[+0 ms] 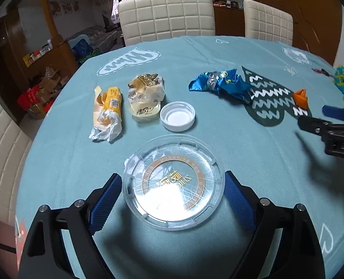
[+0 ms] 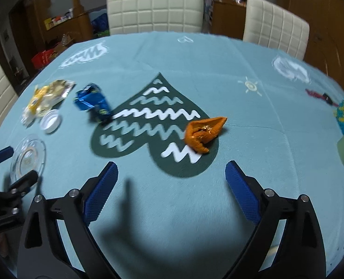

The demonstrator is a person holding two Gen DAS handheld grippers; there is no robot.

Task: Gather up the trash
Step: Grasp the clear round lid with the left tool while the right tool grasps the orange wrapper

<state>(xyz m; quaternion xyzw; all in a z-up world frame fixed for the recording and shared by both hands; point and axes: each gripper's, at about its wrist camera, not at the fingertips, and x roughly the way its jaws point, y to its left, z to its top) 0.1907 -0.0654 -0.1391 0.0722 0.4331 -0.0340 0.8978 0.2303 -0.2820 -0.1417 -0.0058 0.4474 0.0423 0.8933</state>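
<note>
Your two grippers are hovering spread wide over the teal tablecloth point(image 1: 253, 153), with the trash lying loose ahead of them.

Your left gripper point(image 1: 173, 187) is standing with its blue pads on either side of the clear plastic lid point(image 1: 173, 182), not visibly pressing it; just beyond the lid are sitting a white cap point(image 1: 177, 116), a pale crumpled wrapper point(image 1: 146, 96) and, further left, a yellow wrapper point(image 1: 106, 114), while the blue foil wrapper point(image 1: 220, 83) is lying ahead to the right. Your right gripper point(image 2: 172, 181) is holding nothing, jaws apart, and the orange wrapper point(image 2: 204, 131) is resting just ahead of it on the dark heart print point(image 2: 148, 125). White quilted chairs point(image 2: 155, 8) are standing past the table's far edge.
</note>
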